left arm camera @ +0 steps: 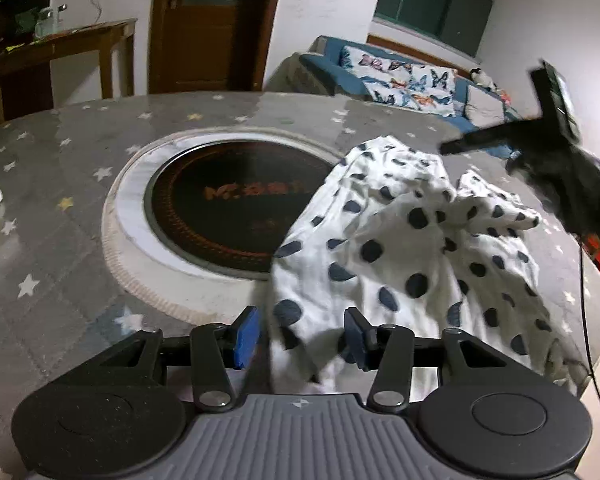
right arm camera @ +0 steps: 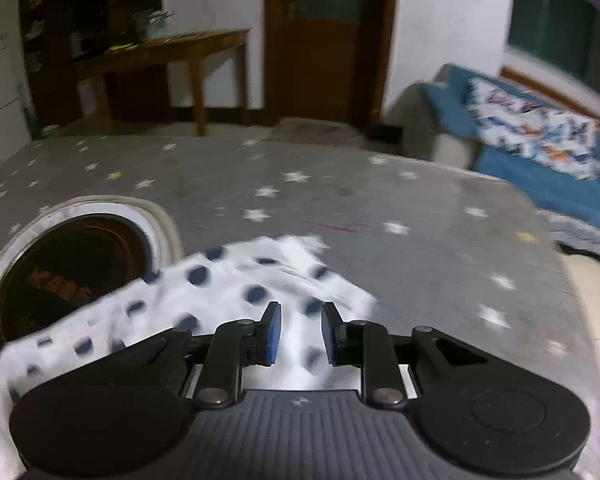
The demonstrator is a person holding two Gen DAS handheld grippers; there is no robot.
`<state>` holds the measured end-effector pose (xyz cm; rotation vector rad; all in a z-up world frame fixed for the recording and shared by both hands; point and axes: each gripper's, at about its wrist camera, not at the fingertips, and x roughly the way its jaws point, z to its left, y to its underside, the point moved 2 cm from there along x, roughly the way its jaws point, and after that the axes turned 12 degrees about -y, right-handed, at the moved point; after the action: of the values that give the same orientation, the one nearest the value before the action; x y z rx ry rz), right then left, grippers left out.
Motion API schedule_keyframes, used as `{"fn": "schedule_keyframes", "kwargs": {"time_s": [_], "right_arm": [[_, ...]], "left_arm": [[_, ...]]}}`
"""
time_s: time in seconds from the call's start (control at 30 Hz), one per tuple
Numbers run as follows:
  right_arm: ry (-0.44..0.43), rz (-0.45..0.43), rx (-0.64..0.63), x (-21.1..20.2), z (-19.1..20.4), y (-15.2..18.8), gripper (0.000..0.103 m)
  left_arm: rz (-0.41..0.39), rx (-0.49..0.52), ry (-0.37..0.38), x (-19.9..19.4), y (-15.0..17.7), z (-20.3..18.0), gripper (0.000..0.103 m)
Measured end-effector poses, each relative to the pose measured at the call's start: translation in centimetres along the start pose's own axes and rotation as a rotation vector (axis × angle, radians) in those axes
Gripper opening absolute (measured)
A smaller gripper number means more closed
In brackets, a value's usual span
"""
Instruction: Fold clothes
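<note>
A white garment with dark blue polka dots (left arm camera: pixel 412 248) lies crumpled on the grey star-patterned table cover (left arm camera: pixel 60 200). My left gripper (left arm camera: pixel 302 338) is open just above the garment's near edge, and cloth shows between its blue pads without being pinched. In the left wrist view the right gripper (left arm camera: pixel 556 152) hangs blurred above the garment's far right side. In the right wrist view my right gripper (right arm camera: pixel 298 334) is open over the garment (right arm camera: pixel 236 284), with a fold of cloth showing in the gap between its fingers.
A round black induction cooktop (left arm camera: pixel 228 204) with a white rim is set into the table left of the garment. A black cable (left arm camera: pixel 584 312) runs down the right side. Beyond the table stand a blue sofa (left arm camera: pixel 412 76), a wooden side table (left arm camera: pixel 60 52) and a door.
</note>
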<state>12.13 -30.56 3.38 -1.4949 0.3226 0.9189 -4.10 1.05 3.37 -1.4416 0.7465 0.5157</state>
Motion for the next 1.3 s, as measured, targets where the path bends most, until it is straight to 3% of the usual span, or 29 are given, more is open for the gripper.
{"fn": "schedule_keyframes", "kwargs": {"time_s": [0.13,0.27,0.37,0.43,0.53,0.87,1.1,1.3], "right_arm": [[-0.054,0.049,-0.01,4.5,1.4,-2.4,0.027],[-0.049,0.116,-0.005,7.6,1.6,-3.1,0.031],[-0.039,0.134,0.015,9.2,1.5,-3.3,0.035],[-0.044,0.125,0.028,9.6,1.7,-3.7,0.037],[-0.056,0.11,0.039,10.7,2.3,-4.5,0.037],[-0.132,0.083,0.014,16.6,8.0,-9.3,0.038],[-0.219,0.075,-0.067,20.6,13.8,-11.6,0.052],[-0.297,0.069,-0.113,18.3,16.3,-12.5,0.05]], "left_arm": [[0.03,-0.009,-0.007,0.9,0.4,0.7,0.05],[0.046,0.007,0.035,1.3,0.7,0.6,0.048],[0.034,0.041,0.047,1.5,0.8,0.1,0.035],[0.038,0.043,0.071,1.7,0.9,0.1,0.016],[0.029,0.042,0.078,1.5,1.0,0.2,0.008],[-0.03,-0.028,0.023,-1.2,1.3,2.2,0.005],[-0.038,-0.085,-0.033,-2.7,1.7,3.6,0.005],[-0.011,-0.087,-0.051,-2.5,1.8,3.7,0.011]]}}
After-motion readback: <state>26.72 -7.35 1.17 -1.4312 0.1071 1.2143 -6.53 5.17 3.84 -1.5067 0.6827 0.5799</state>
